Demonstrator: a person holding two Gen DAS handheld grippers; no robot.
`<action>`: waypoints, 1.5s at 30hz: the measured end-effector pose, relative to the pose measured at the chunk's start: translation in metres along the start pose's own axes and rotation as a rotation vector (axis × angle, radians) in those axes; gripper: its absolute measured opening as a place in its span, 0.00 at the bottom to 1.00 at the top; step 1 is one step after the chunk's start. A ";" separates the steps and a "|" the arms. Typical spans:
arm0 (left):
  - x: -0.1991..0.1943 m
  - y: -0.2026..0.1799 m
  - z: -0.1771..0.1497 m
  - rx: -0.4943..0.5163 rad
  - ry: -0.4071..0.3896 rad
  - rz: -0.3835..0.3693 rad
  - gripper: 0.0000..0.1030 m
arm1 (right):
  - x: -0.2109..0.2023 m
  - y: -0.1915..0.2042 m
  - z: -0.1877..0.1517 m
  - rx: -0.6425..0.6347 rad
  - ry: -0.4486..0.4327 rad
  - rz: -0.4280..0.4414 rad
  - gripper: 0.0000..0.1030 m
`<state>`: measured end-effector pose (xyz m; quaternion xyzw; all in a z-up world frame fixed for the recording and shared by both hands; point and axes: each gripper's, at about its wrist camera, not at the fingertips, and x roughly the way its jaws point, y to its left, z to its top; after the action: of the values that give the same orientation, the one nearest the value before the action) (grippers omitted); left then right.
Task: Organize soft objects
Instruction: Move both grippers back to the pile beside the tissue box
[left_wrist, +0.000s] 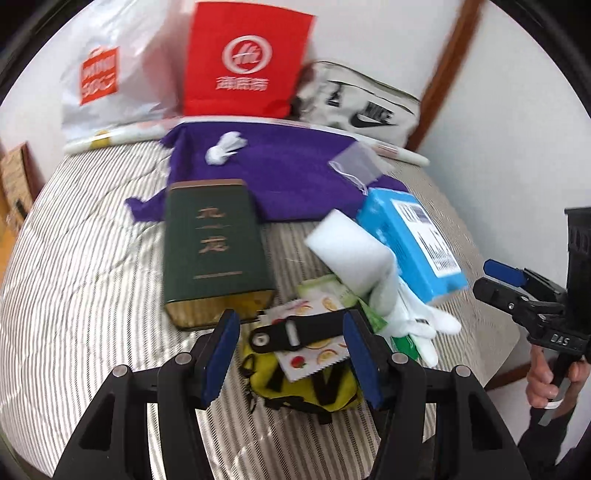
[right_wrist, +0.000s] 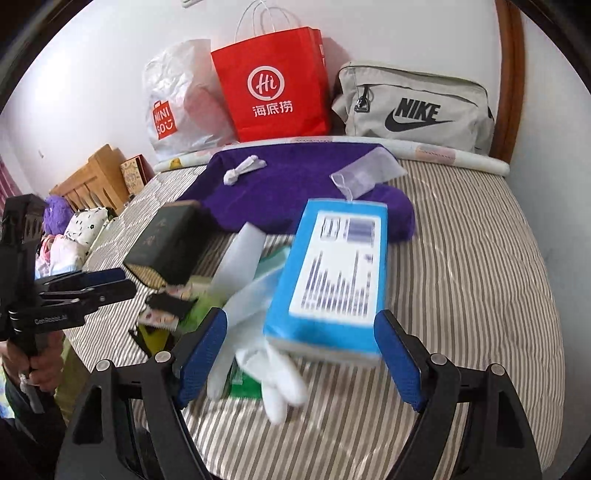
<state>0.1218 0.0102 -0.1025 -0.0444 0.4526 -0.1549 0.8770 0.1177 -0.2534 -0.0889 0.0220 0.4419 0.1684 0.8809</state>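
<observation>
A pile lies on the striped bed (left_wrist: 74, 280): a dark green tin box (left_wrist: 214, 251), a white foam block (left_wrist: 351, 251), a blue tissue pack (left_wrist: 413, 240), a white glove (left_wrist: 413, 321), snack sachets (left_wrist: 314, 350) and a yellow pouch (left_wrist: 306, 391). A purple towel (left_wrist: 280, 177) lies behind. My left gripper (left_wrist: 291, 358) is open above the yellow pouch and sachets. My right gripper (right_wrist: 303, 358) is open, its jaws either side of the blue tissue pack (right_wrist: 332, 266) and the white glove (right_wrist: 266, 365). It also shows at the right of the left wrist view (left_wrist: 513, 284).
A white Miniso bag (right_wrist: 177, 103), a red paper bag (right_wrist: 273, 85) and a grey Nike bag (right_wrist: 413, 107) stand against the wall. A small clear pouch (right_wrist: 365, 173) and a white knotted item (right_wrist: 243, 168) lie on the towel. Wooden furniture (right_wrist: 96, 173) is left.
</observation>
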 end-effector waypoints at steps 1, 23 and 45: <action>0.002 -0.004 -0.001 0.023 -0.001 0.005 0.54 | -0.001 0.000 -0.004 0.003 -0.003 0.004 0.80; 0.032 -0.009 -0.022 0.178 0.070 -0.093 0.62 | 0.005 0.002 -0.039 -0.039 0.038 0.017 0.80; 0.027 -0.008 -0.018 0.169 0.103 -0.206 0.57 | 0.015 0.001 -0.043 -0.045 0.086 0.014 0.80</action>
<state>0.1201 -0.0053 -0.1327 -0.0086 0.4754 -0.2836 0.8328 0.0920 -0.2526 -0.1262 -0.0020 0.4751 0.1853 0.8602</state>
